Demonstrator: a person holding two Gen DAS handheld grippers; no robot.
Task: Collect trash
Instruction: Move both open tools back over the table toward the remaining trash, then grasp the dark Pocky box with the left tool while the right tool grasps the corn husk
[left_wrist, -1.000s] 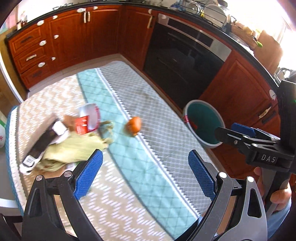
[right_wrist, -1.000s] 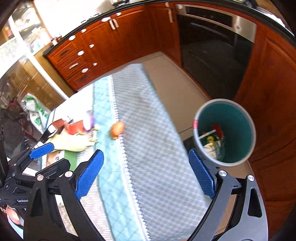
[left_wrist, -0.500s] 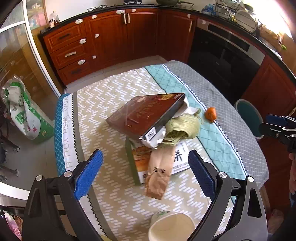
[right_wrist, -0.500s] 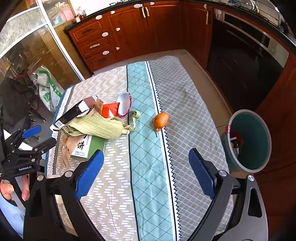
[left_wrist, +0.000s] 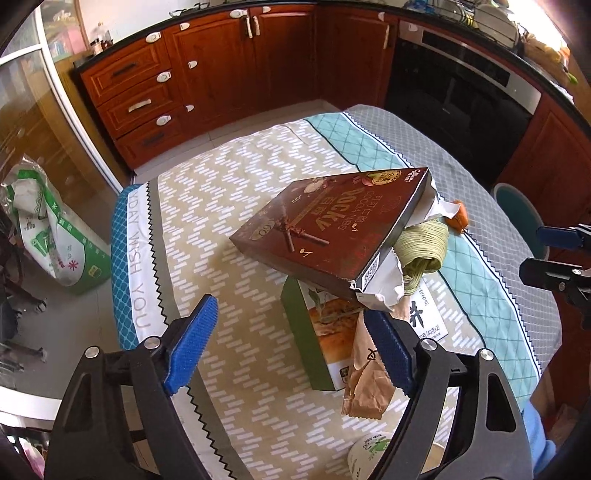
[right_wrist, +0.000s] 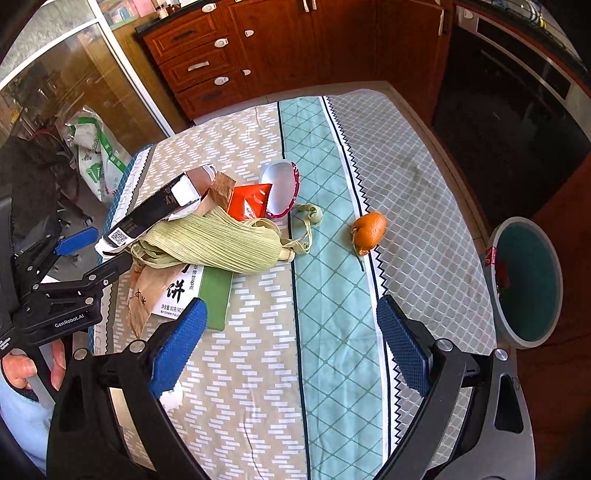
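A pile of trash lies on the clothed table (left_wrist: 229, 206): a brown Pocky box (left_wrist: 332, 225) on top, a green box (left_wrist: 314, 332), a brown paper wrapper (left_wrist: 365, 376), corn husk (right_wrist: 221, 240), a red wrapper (right_wrist: 247, 201), a foil-lined cup lid (right_wrist: 282, 188) and an orange peel (right_wrist: 369, 229) apart to the right. My left gripper (left_wrist: 291, 347) is open and empty, just short of the pile. My right gripper (right_wrist: 295, 347) is open and empty above the table's near part. The teal-lined trash bin (right_wrist: 528, 280) stands on the floor to the right.
A paper cup (left_wrist: 373, 454) sits at the table's near edge under my left gripper. Wooden cabinets (left_wrist: 236, 66) and an oven (left_wrist: 461, 107) line the far side. A green-and-white bag (left_wrist: 48, 236) sits on the floor by a glass door at left.
Both grippers have swung away from the bin and back over the table. The left one now faces the trash pile from close by; the right one has come nearer the table.
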